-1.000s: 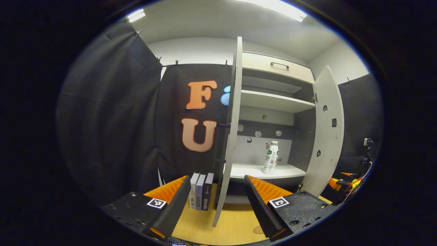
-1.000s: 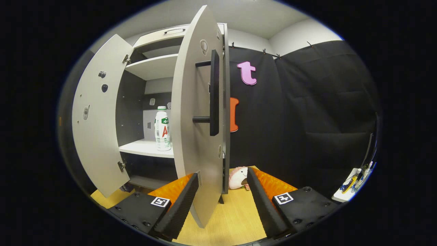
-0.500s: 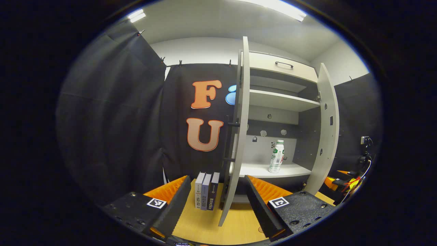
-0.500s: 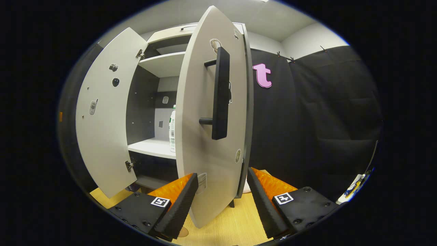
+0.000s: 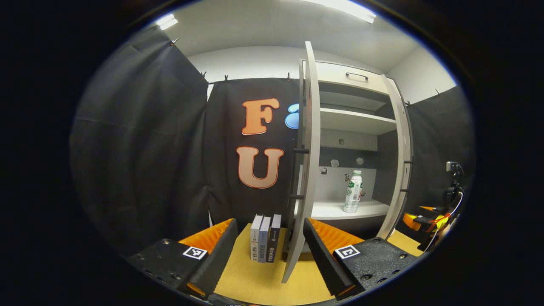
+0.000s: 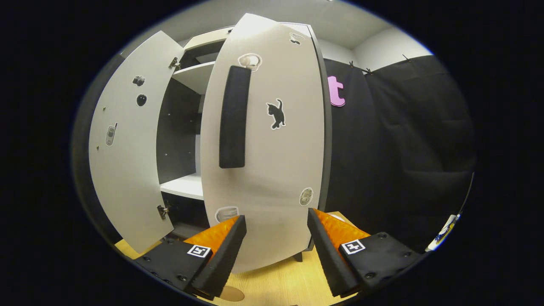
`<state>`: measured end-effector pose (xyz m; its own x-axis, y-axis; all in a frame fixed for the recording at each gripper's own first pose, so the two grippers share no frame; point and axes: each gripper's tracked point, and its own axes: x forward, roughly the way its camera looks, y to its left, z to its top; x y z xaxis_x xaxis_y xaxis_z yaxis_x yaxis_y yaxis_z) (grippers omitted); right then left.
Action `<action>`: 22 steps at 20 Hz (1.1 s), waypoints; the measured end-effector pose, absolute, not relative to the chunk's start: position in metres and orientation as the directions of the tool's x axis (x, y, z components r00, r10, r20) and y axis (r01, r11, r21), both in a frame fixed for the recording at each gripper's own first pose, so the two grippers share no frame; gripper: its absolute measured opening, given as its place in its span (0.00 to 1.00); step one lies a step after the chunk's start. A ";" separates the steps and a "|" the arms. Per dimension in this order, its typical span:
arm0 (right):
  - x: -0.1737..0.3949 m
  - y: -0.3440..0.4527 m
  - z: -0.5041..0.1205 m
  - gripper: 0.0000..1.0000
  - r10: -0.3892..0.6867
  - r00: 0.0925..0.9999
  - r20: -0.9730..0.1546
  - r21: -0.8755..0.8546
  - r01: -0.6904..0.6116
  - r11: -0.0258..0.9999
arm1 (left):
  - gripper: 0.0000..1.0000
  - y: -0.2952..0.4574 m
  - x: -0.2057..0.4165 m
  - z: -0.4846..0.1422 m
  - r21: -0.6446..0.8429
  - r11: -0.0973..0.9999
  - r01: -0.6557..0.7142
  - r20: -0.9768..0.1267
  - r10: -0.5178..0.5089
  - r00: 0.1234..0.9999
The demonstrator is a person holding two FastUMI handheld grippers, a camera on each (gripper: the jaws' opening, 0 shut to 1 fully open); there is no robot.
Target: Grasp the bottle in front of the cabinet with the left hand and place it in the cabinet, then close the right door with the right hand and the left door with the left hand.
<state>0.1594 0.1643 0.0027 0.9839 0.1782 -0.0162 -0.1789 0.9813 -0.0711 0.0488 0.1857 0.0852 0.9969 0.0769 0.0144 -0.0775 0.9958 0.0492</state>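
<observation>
The bottle (image 5: pixel 353 191) was seen upright on the cabinet (image 5: pixel 352 121) shelf, both doors ajar, while the left tool (image 5: pixel 267 250) and right tool (image 6: pixel 275 250) were held agape, empty.

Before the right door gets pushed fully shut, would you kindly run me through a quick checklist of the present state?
1. Bottle upright on the cabinet shelf, set back from its front edge: ok.
2. Right door fully shut: not ok, a gap at its handle side shows the shelf.
3. Right gripper open, facing the door's outer face: ok; touching it: cannot tell.
4. Left door wide open, edge-on to the left gripper: ok for now, to be closed afterwards.
5. Left gripper open and holding nothing: ok.
6. Books standing beside the left door, outside its closing path: cannot tell.
</observation>
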 end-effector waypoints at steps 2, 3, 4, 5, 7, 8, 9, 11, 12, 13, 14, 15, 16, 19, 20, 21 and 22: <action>0.154 0.160 0.004 0.95 0.173 0.985 -0.016 -0.082 -0.173 0.981 | 0.94 0.188 0.056 0.079 0.043 0.996 -0.075 0.008 0.075 0.997; 0.151 0.160 0.005 0.95 0.172 0.985 -0.014 -0.084 -0.173 0.981 | 0.94 0.191 0.061 0.075 0.040 0.996 -0.077 0.003 0.077 0.997; 0.149 0.159 0.006 0.95 0.172 0.985 -0.011 -0.085 -0.172 0.981 | 0.94 0.194 0.066 0.071 0.037 0.996 -0.079 -0.001 0.079 0.997; 0.146 0.157 0.007 0.95 0.171 0.985 -0.011 -0.086 -0.172 0.981 | 0.94 0.197 0.071 0.068 0.035 0.996 -0.082 -0.004 0.082 0.997; 0.139 0.152 0.008 0.89 0.169 0.985 -0.015 -0.088 -0.170 0.981 | 0.94 0.202 0.080 0.062 0.032 0.996 -0.083 -0.007 0.083 0.997; 0.135 0.149 0.009 0.95 0.166 0.986 -0.017 -0.085 -0.167 0.982 | 0.94 0.206 0.085 0.058 0.029 0.996 -0.083 -0.014 0.083 0.996; 0.132 0.147 0.009 0.95 0.162 0.987 -0.021 -0.079 -0.163 0.983 | 0.94 0.209 0.090 0.053 0.025 0.996 -0.085 -0.021 0.086 0.996; 0.125 0.143 0.011 0.95 0.156 0.987 -0.031 -0.059 -0.157 0.986 | 0.94 0.213 0.100 0.048 0.018 0.996 -0.087 -0.028 0.087 0.996; 0.121 0.141 0.012 0.89 0.155 0.987 -0.033 -0.050 -0.157 0.986 | 0.94 0.214 0.105 0.045 0.018 0.996 -0.084 -0.031 0.084 0.996; 0.117 0.140 0.014 0.95 0.156 0.987 -0.031 -0.043 -0.157 0.987 | 0.94 0.215 0.110 0.044 0.022 0.997 -0.080 -0.031 0.081 0.996; 0.113 0.138 0.017 0.95 0.157 0.987 -0.029 -0.038 -0.158 0.987 | 0.94 0.216 0.116 0.043 0.031 0.997 -0.077 -0.031 0.078 0.996; 0.110 0.136 0.020 0.95 0.156 0.987 -0.026 -0.037 -0.157 0.987 | 0.94 0.217 0.121 0.041 0.038 0.997 -0.074 -0.030 0.075 0.997; 0.105 0.133 0.022 0.95 0.156 0.987 -0.022 -0.039 -0.157 0.987 | 0.94 0.217 0.126 0.039 0.044 0.997 -0.070 -0.032 0.072 0.997; 0.096 0.127 0.034 0.95 0.157 0.988 -0.002 -0.056 -0.157 0.986 | 0.94 0.213 0.141 0.033 0.050 0.997 -0.051 -0.038 0.053 0.998; 0.094 0.126 0.037 0.95 0.158 0.987 0.005 -0.061 -0.157 0.986 | 0.94 0.212 0.145 0.031 0.058 0.997 -0.052 -0.040 0.054 0.998; 0.091 0.124 0.041 0.95 0.157 0.987 0.013 -0.064 -0.156 0.986 | 0.94 0.213 0.149 0.029 0.067 0.996 -0.056 -0.042 0.059 0.997; 0.089 0.122 0.044 0.95 0.158 0.987 0.020 -0.065 -0.156 0.986 | 0.94 0.212 0.153 0.028 0.069 0.996 -0.058 -0.043 0.061 0.997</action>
